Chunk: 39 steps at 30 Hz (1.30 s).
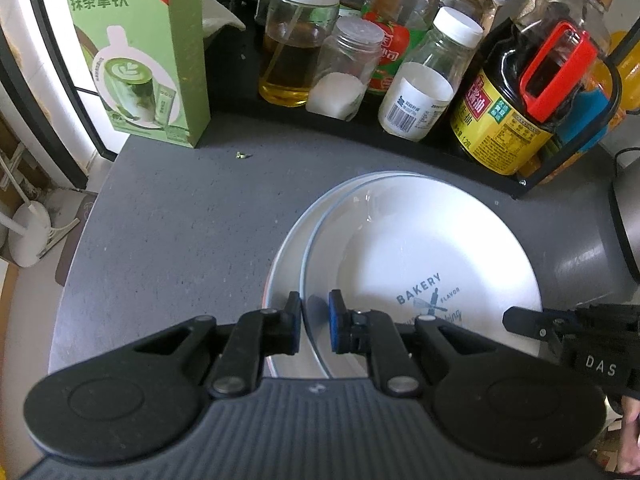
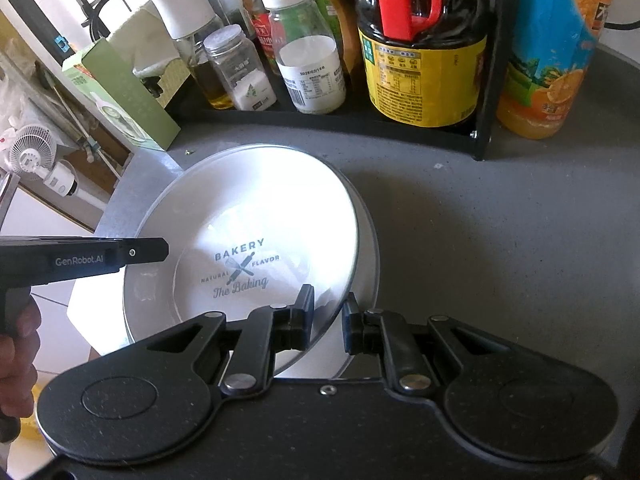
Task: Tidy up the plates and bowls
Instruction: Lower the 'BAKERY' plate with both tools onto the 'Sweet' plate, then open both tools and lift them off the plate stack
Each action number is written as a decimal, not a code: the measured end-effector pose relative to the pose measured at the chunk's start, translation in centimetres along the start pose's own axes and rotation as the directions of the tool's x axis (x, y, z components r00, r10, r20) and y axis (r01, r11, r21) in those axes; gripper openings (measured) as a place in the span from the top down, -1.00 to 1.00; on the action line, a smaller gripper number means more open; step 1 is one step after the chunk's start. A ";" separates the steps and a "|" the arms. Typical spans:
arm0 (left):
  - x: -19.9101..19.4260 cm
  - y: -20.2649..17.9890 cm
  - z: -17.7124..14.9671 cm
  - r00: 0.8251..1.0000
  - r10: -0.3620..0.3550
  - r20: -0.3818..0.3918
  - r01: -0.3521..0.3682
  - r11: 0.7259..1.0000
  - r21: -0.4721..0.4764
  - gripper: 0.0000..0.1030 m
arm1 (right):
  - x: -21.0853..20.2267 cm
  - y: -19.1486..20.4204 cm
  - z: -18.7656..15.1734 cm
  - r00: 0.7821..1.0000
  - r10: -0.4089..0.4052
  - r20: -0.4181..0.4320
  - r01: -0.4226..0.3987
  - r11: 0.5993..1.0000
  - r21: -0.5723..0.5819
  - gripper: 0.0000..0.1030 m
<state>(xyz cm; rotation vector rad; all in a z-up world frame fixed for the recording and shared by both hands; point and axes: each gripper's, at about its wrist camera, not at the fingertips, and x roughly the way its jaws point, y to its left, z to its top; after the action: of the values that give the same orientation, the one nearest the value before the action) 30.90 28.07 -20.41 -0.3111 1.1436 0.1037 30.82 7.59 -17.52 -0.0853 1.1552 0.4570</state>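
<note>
A white plate printed "BAKERY FLAVOR" [image 1: 400,248] [image 2: 248,208] sits slightly offset on top of a second white plate [image 1: 286,252] [image 2: 371,240] on the dark grey counter. My left gripper [image 1: 316,316] is shut on the printed plate's left rim, which runs between its pads. My right gripper [image 2: 329,312] is shut on the same plate's right rim. Each gripper's side also shows in the other view: the right gripper [image 1: 520,320] at the plate's right edge, the left gripper [image 2: 160,250] over its left edge. Whether the top plate rests on the lower one or is lifted off it, I cannot tell.
A black rack [image 1: 360,132] behind the plates holds an oil bottle [image 1: 288,60], jars and a soy sauce jug with a red handle [image 1: 532,92]. A green matcha box [image 1: 140,52] stands back left, an orange juice bottle [image 2: 548,60] back right. The counter edge [image 1: 76,248] drops off at left.
</note>
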 end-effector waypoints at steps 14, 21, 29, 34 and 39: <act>0.4 0.0 -0.1 1.000 0.000 0.019 0.000 1.000 -0.021 0.77 | -0.2 -1.7 0.3 0.992 0.099 -0.079 -0.090 0.990 0.112 0.62; 0.5 -0.4 0.0 1.000 0.019 0.018 -0.018 1.000 -0.017 0.76 | -1.3 -3.0 -0.1 0.986 0.155 -0.067 -0.143 0.976 0.163 0.62; 0.6 -1.0 0.2 0.999 0.052 0.001 -0.052 0.999 0.001 0.77 | -2.6 -4.3 -0.1 0.991 0.131 -0.035 -0.124 0.980 0.157 0.43; 0.6 -1.2 0.3 0.997 0.075 -0.033 -0.075 0.997 -0.003 0.73 | -2.8 -5.0 -0.5 0.991 0.127 -0.035 -0.119 0.980 0.161 0.43; 0.2 -2.4 0.2 0.988 0.146 -0.050 -0.144 0.989 0.047 0.71 | -3.7 -6.0 -1.1 0.992 0.121 -0.017 -0.116 0.979 0.170 0.35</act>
<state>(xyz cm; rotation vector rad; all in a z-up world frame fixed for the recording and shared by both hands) 31.73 25.78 -20.09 -0.1929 1.2195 0.1992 31.05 0.69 -15.70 0.1254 1.2257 0.4629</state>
